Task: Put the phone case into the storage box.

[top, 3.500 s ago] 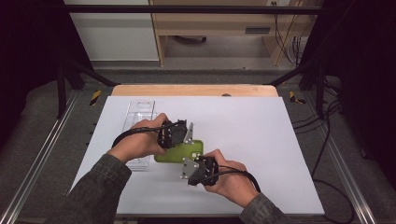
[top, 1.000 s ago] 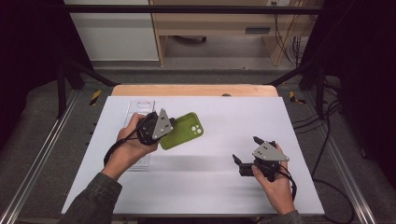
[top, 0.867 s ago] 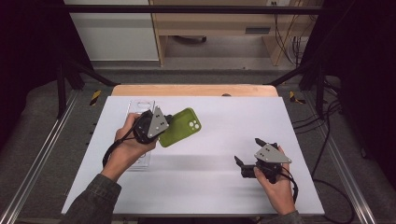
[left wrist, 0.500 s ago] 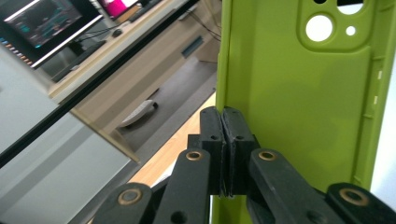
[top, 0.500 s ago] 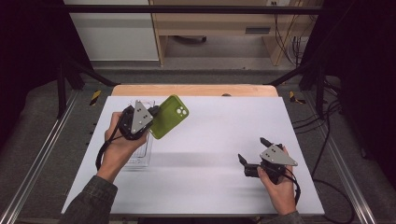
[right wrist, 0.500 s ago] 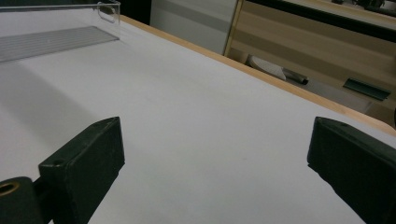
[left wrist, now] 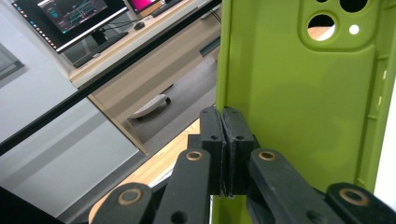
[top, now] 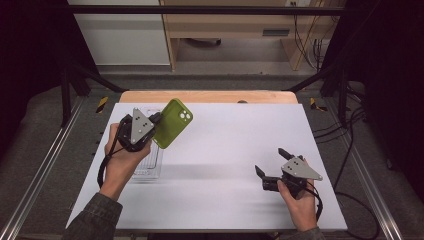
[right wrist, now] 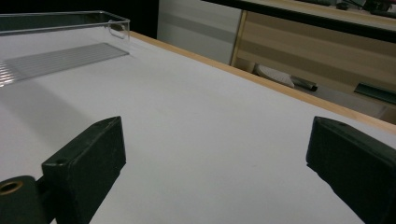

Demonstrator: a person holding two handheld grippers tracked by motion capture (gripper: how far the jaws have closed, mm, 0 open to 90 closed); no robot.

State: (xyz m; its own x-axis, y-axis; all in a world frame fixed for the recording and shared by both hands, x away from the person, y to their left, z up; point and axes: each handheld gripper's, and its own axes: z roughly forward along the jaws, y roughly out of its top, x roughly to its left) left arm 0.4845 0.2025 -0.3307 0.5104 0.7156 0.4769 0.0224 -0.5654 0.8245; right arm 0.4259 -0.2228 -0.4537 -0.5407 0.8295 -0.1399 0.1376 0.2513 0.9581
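Observation:
A green phone case hangs tilted on edge above the far left of the white table, its camera cut-out uppermost. My left gripper is shut on the case's edge. In the left gripper view the jaws pinch the thin side wall of the case, whose inside faces the camera. My right gripper rests low near the front right of the table. It stands open, with only bare table between its pads in the right gripper view.
A clear plastic tray lies on the table under and in front of the left hand; its rim shows far off in the right gripper view. A wooden strip borders the far edge. Metal rails run along both sides.
The left gripper has carried the green case back and to the left and tipped it more upright, off the table. The right gripper has stayed almost where it was, open.

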